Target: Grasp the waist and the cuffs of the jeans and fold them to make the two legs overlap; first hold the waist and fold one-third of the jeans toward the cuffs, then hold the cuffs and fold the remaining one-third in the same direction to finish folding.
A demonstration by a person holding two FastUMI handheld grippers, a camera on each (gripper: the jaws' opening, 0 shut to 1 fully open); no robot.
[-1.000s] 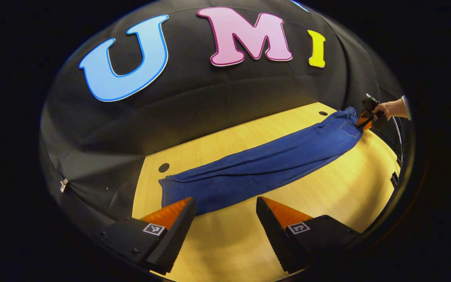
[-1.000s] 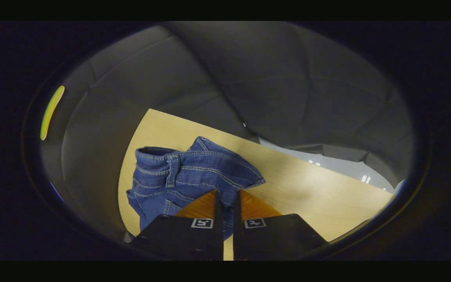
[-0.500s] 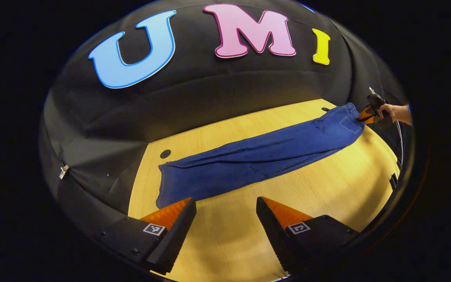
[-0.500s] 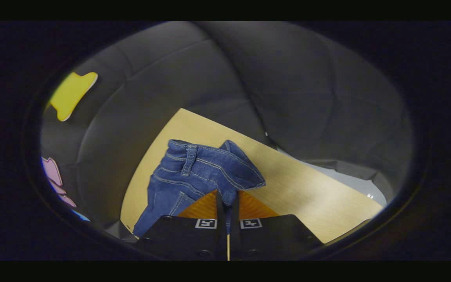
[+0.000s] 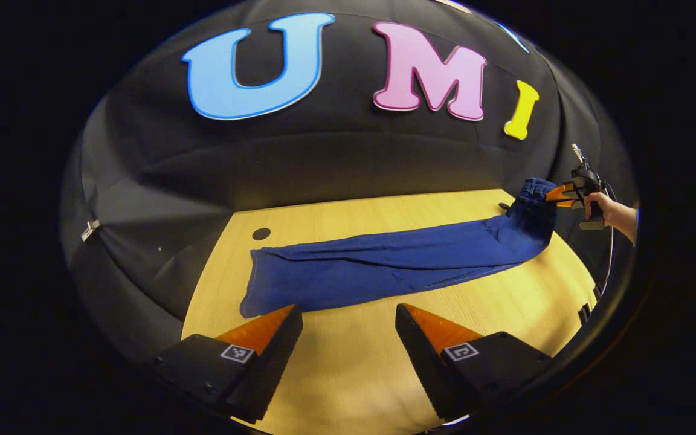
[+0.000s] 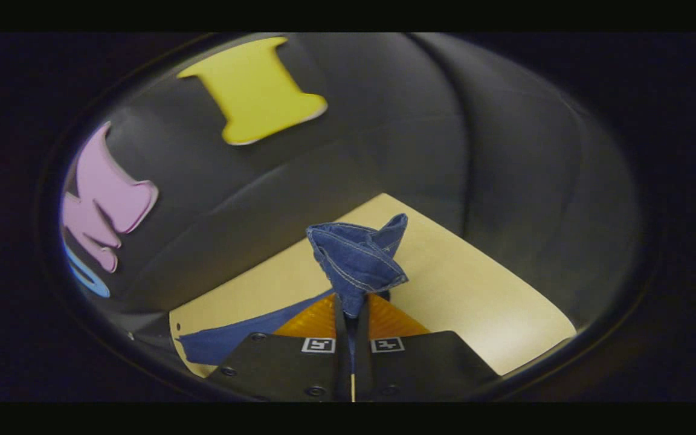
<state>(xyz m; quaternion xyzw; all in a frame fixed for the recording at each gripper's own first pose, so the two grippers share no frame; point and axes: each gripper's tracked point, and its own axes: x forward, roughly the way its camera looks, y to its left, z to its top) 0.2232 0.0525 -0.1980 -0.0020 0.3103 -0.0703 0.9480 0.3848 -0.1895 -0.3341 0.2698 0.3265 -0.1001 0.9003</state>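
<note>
The jeans (image 5: 384, 266) lie stretched along the bench (image 5: 505, 302), legs already overlapped, with the waist (image 6: 357, 260) lifted clear and pinched in the right tool (image 6: 352, 302). The left tool (image 5: 348, 326) hangs wide apart near the cuffs (image 5: 251, 290), holding nothing. With the bite taking just a bunched corner, the denim's weight could pull it free, or drag the unpinned cuffs along and skew the fold.

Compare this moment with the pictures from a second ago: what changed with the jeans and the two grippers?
The right gripper, clamped on the waist of the blue denim jeans, has lifted that end off the light wooden table; the waist now hangs bunched above the tabletop. The legs and cuffs stayed flat on the table. The left gripper stayed open near the cuffs, gripping nothing.
</note>
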